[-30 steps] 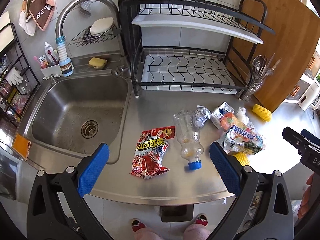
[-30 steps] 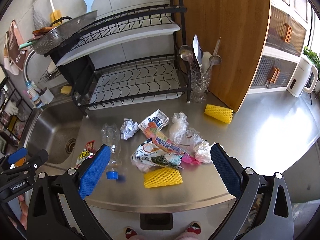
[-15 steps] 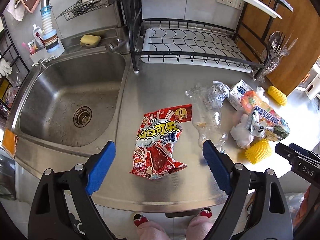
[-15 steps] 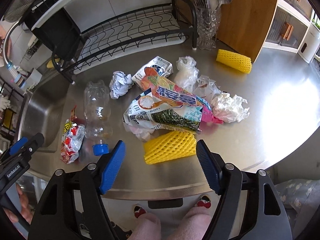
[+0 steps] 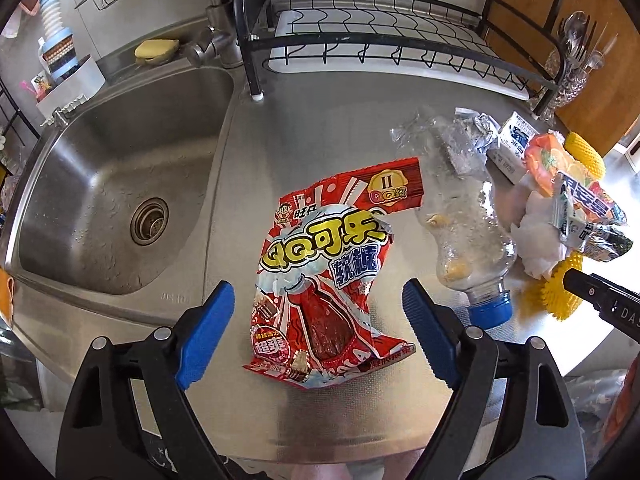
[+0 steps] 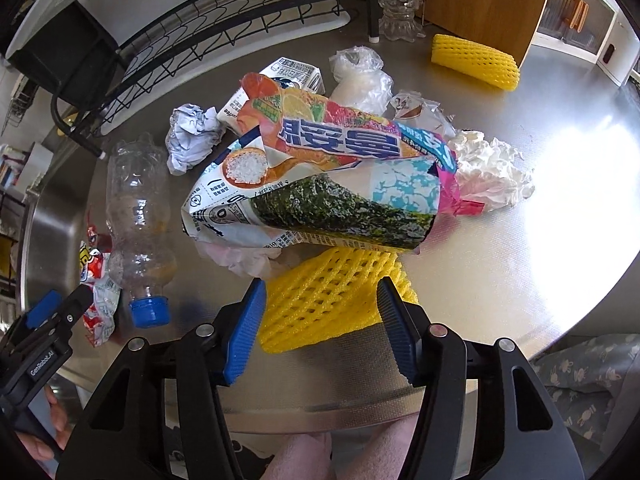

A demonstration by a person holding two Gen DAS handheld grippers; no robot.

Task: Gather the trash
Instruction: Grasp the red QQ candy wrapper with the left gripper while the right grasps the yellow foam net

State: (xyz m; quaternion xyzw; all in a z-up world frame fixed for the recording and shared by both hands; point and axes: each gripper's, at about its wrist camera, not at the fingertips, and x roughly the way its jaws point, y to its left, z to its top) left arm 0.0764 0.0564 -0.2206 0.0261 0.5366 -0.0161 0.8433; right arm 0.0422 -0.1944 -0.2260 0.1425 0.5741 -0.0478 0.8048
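Note:
A red candy wrapper [image 5: 332, 276] lies flat on the steel counter [image 5: 280, 136]. My left gripper [image 5: 316, 320] is open, its blue pads either side of the wrapper's near end. A yellow foam net [image 6: 328, 296] lies at the counter's front. My right gripper [image 6: 320, 320] is open with its pads flanking the net. Behind the net is a heap: a seaweed snack bag [image 6: 320, 208], a colourful fruit bag [image 6: 340, 128], white tissue [image 6: 492, 172]. An empty plastic bottle [image 6: 136, 216] with a blue cap lies between wrapper and heap, also in the left wrist view [image 5: 468, 232].
The sink [image 5: 112, 192] is left of the wrapper. A black dish rack [image 5: 392, 32] stands behind. A milk carton [image 6: 288, 76], crumpled foil [image 6: 192, 136], a plastic bag [image 6: 360, 76] and a second foam net [image 6: 476, 60] lie farther back. A glass cutlery holder [image 6: 400, 4] stands by the wooden board.
Both grippers have come down and forward. The left now straddles the red wrapper, the right straddles the near foam net. The right jaws have narrowed somewhat.

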